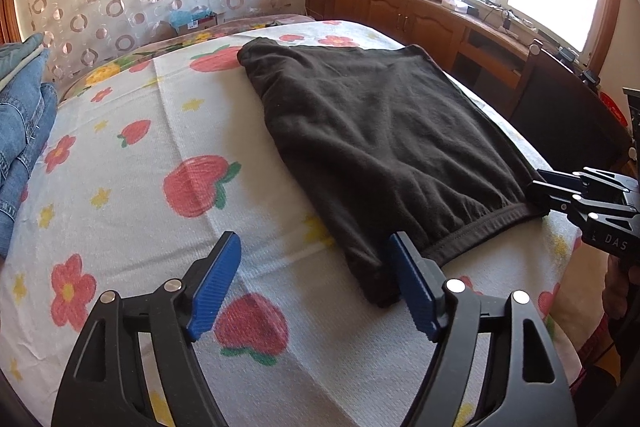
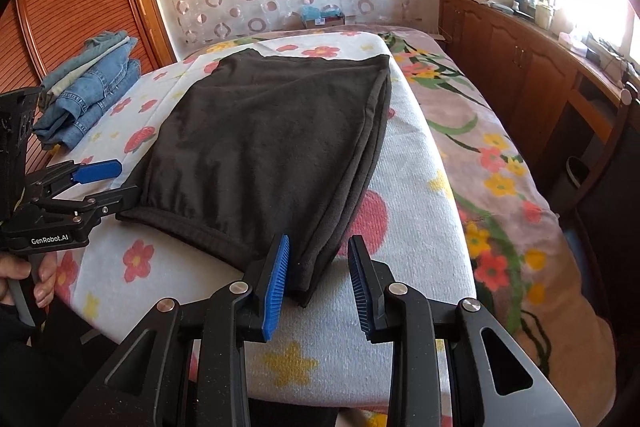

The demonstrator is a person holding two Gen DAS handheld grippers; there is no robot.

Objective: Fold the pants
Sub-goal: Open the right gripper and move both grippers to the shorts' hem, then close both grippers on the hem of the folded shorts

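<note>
Lying flat: one black pants (image 1: pixel 384 143), two denim pieces (image 2: pixel 86 95) stacked.

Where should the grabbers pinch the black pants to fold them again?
Probably at the two near corners of the black pants, along the elastic waistband, coming in from the near edge of the bed. That hem lies flat and straight, and the left gripper and right gripper stand open by those corners.

Black pants (image 1: pixel 384 143) lie folded on the floral towel (image 1: pixel 132 163); left gripper (image 1: pixel 316 283) (jaws apart) at six o'clock.
</note>
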